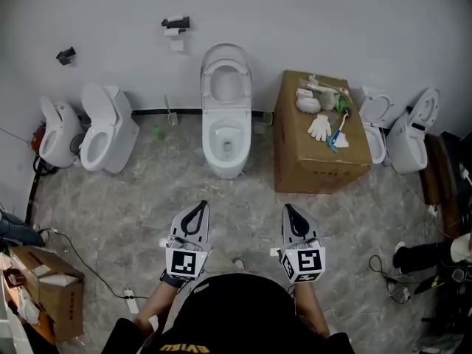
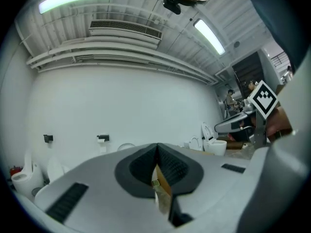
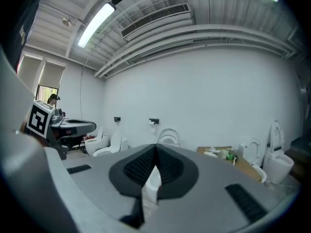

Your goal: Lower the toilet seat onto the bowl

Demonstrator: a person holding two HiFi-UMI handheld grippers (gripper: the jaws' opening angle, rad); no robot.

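Plainly, the toilet seat (image 1: 226, 74) stood raised at the back of the middle toilet, leaning toward the wall (image 1: 310, 21), with the open bowl (image 1: 226, 143) in front of it on your side. From where you stood the whole toilet lay at about 12 o'clock, well apart from both tools. Its long axis, and the seat's, ran along the 12-to-6 line. From your left gripper (image 1: 200, 212) the seat sat at roughly 1 o'clock. From your right gripper (image 1: 290, 215) it sat nearer 11 o'clock and further off to the side. So I judged the left the closer of the two, though neither was within reach yet. Both grippers pointed roughly level toward the wall. The left gripper's jaws were pressed together at the tips with nothing between them, and the right gripper's jaws met the same way, empty too. Neither touched the seat, the bowl, or the cardboard box (image 1: 317, 153) at the toilet's 3 o'clock.
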